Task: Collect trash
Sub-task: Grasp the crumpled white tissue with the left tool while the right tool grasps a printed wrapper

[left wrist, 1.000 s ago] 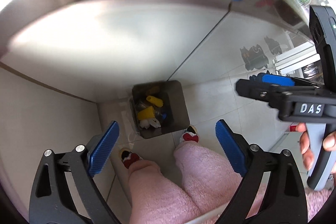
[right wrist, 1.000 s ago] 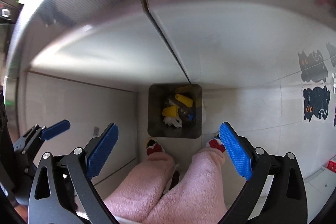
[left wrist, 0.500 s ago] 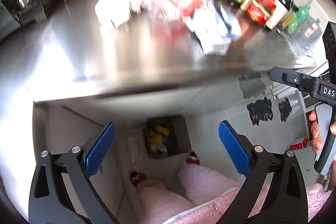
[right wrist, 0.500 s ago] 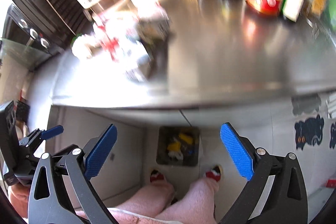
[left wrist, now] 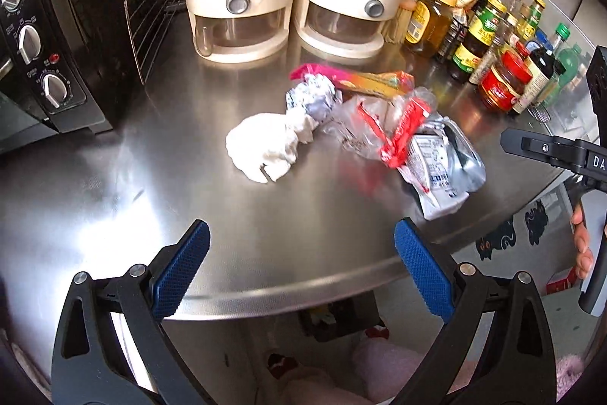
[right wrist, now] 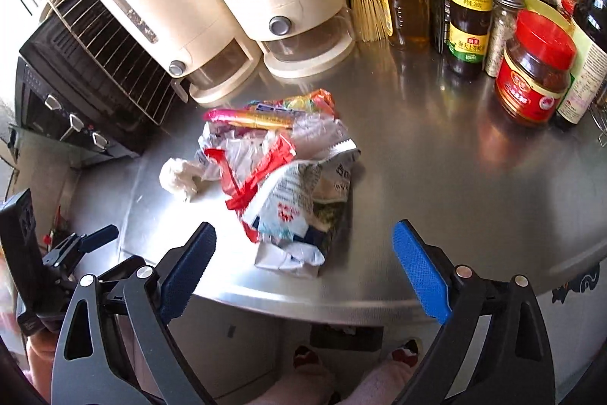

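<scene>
I'm tilting both tongs, left (left wrist: 301, 270) and right (right wrist: 303, 268), up from the floor bin (left wrist: 341, 321) to the surface (left wrist: 151, 177); trash pile (left wrist: 360, 124) and condiment bottles (right wrist: 493, 6) are coming into view.

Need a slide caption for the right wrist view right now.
Open right tool above the steel counter, facing a pile of crumpled wrappers; nothing gripped.

The right claw (right wrist: 303, 268) hangs wide open and empty over the steel bench (right wrist: 436, 185), just short of a crumpled white snack bag (right wrist: 299, 215) touching red-and-clear wrappers (right wrist: 258, 162).
</scene>
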Demonstrator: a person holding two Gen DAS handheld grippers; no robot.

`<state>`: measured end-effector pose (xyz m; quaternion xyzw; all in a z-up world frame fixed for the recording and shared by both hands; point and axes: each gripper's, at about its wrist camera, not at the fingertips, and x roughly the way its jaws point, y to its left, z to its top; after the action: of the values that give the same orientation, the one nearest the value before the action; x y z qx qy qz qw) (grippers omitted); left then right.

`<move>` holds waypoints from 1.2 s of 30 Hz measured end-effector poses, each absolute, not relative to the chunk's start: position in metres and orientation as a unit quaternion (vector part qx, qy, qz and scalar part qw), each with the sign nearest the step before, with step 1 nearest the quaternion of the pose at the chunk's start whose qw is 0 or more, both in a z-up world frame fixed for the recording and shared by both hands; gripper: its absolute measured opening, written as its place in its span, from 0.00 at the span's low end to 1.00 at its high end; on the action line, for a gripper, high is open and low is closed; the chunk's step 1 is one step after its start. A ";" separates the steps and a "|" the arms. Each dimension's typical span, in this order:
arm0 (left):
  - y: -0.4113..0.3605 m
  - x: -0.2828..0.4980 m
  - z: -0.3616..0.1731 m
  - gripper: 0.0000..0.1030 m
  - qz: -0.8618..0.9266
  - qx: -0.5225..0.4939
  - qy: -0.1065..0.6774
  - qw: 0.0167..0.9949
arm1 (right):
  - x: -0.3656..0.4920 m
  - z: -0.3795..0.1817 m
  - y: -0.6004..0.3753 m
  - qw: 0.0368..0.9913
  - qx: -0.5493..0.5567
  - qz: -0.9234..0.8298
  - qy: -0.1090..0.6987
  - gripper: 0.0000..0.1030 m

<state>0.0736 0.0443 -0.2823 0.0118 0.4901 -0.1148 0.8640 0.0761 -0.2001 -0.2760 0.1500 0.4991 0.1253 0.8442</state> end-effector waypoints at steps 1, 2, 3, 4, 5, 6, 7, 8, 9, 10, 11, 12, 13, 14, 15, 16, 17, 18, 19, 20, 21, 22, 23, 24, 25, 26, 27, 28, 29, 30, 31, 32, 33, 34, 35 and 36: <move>0.047 0.080 -0.282 0.90 -0.113 0.011 0.489 0.865 | 0.083 -0.277 -0.199 0.844 0.146 0.126 0.501 0.90; 0.049 0.087 -0.281 0.90 -0.112 0.010 0.487 0.866 | 0.090 -0.278 -0.197 0.844 0.140 0.125 0.503 0.89; 0.051 0.094 -0.282 0.90 -0.113 0.007 0.486 0.866 | 0.096 -0.280 -0.195 0.843 0.135 0.124 0.506 0.85; 0.052 0.101 -0.283 0.90 -0.114 0.004 0.487 0.866 | 0.101 -0.282 -0.193 0.840 0.134 0.125 0.511 0.82; 0.054 0.108 -0.285 0.89 -0.114 0.002 0.488 0.865 | 0.107 -0.285 -0.192 0.836 0.135 0.127 0.517 0.82; 0.055 0.114 -0.288 0.89 -0.114 0.000 0.490 0.864 | 0.112 -0.288 -0.191 0.832 0.137 0.126 0.522 0.81; 0.056 0.120 -0.291 0.89 -0.114 0.000 0.492 0.863 | 0.117 -0.292 -0.189 0.829 0.137 0.125 0.528 0.80; 0.057 0.125 -0.295 0.88 -0.114 0.000 0.494 0.862 | 0.122 -0.297 -0.189 0.826 0.139 0.123 0.533 0.79; 0.057 0.131 -0.299 0.86 -0.114 0.001 0.498 0.860 | 0.125 -0.301 -0.188 0.822 0.140 0.122 0.538 0.78; 0.058 0.136 -0.303 0.86 -0.115 0.000 0.502 0.857 | 0.128 -0.304 -0.188 0.819 0.143 0.122 0.542 0.77; 0.057 0.141 -0.307 0.84 -0.116 0.001 0.505 0.855 | 0.132 -0.308 -0.188 0.816 0.145 0.122 0.547 0.77; 0.057 0.146 -0.311 0.84 -0.116 0.003 0.508 0.853 | 0.134 -0.311 -0.188 0.812 0.148 0.122 0.551 0.76; 0.057 0.150 -0.314 0.83 -0.116 0.005 0.510 0.852 | 0.136 -0.313 -0.187 0.810 0.149 0.123 0.554 0.76; 0.056 0.154 -0.317 0.83 -0.116 0.007 0.513 0.851 | 0.138 -0.315 -0.187 0.809 0.150 0.123 0.556 0.76; 0.055 0.159 -0.322 0.80 -0.116 0.009 0.519 0.847 | 0.139 -0.317 -0.186 0.807 0.150 0.124 0.558 0.76; 0.054 0.163 -0.326 0.77 -0.117 0.008 0.524 0.843 | 0.141 -0.319 -0.185 0.805 0.150 0.124 0.561 0.76; 0.054 0.166 -0.330 0.71 -0.120 0.006 0.529 0.840 | 0.142 -0.321 -0.184 0.803 0.148 0.124 0.564 0.76; 0.053 0.168 -0.333 0.66 -0.124 0.002 0.534 0.837 | 0.143 -0.323 -0.183 0.801 0.145 0.124 0.567 0.76; 0.052 0.170 -0.337 0.63 -0.127 0.000 0.538 0.834 | 0.144 -0.324 -0.183 0.800 0.143 0.125 0.569 0.73; 0.051 0.171 -0.339 0.55 -0.130 -0.001 0.540 0.831 | 0.145 -0.326 -0.182 0.798 0.140 0.126 0.572 0.72; 0.049 0.172 -0.341 0.51 -0.134 -0.001 0.543 0.829 | 0.146 -0.328 -0.183 0.797 0.137 0.126 0.575 0.67; 0.048 0.173 -0.342 0.49 -0.136 -0.001 0.545 0.827 | 0.146 -0.330 -0.183 0.794 0.136 0.125 0.578 0.62; 0.047 0.173 -0.343 0.46 -0.138 0.000 0.546 0.827 | 0.147 -0.333 -0.184 0.792 0.136 0.124 0.582 0.59; 0.046 0.173 -0.344 0.43 -0.140 0.000 0.547 0.826 | 0.147 -0.335 -0.184 0.789 0.133 0.123 0.586 0.53; 0.045 0.173 -0.344 0.41 -0.142 0.000 0.548 0.824 | 0.147 -0.337 -0.185 0.788 0.130 0.124 0.588 0.50; 0.044 0.173 -0.345 0.37 -0.142 0.002 0.549 0.823 | 0.146 -0.337 -0.185 0.789 0.129 0.125 0.588 0.50; 0.042 0.173 -0.345 0.33 -0.143 0.004 0.549 0.824 | 0.145 -0.336 -0.186 0.791 0.126 0.125 0.585 0.46; 0.041 0.173 -0.345 0.32 -0.144 0.005 0.549 0.824 | 0.145 -0.334 -0.187 0.794 0.124 0.123 0.583 0.41; 0.040 0.172 -0.344 0.29 -0.145 0.006 0.548 0.824 | 0.144 -0.332 -0.188 0.796 0.121 0.121 0.581 0.37; 0.039 0.171 -0.344 0.26 -0.146 0.008 0.547 0.824 | 0.144 -0.330 -0.188 0.799 0.116 0.118 0.579 0.33; 0.038 0.170 -0.343 0.23 -0.146 0.009 0.546 0.825 | 0.143 -0.327 -0.190 0.800 0.114 0.117 0.577 0.30; 0.038 0.169 -0.342 0.19 -0.146 0.010 0.545 0.826 | 0.143 -0.326 -0.192 0.801 0.114 0.116 0.577 0.29; 0.037 0.168 -0.341 0.17 -0.145 0.010 0.543 0.827 | 0.142 -0.324 -0.194 0.802 0.112 0.114 0.575 0.26; 0.036 0.167 -0.339 0.16 -0.145 0.011 0.541 0.829 | 0.141 -0.323 -0.196 0.804 0.110 0.112 0.574 0.25; 0.036 0.166 -0.338 0.15 -0.145 0.011 0.539 0.830 | 0.140 -0.322 -0.199 0.805 0.110 0.112 0.572 0.23; 0.035 0.164 -0.335 0.14 -0.144 0.011 0.537 0.831 | 0.139 -0.321 -0.201 0.806 0.110 0.110 0.571 0.21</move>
<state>0.1639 0.0353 -0.3354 0.0114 0.5368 -0.1439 0.8313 0.1389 -0.2011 -0.3212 0.1102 0.5712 0.1098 0.8059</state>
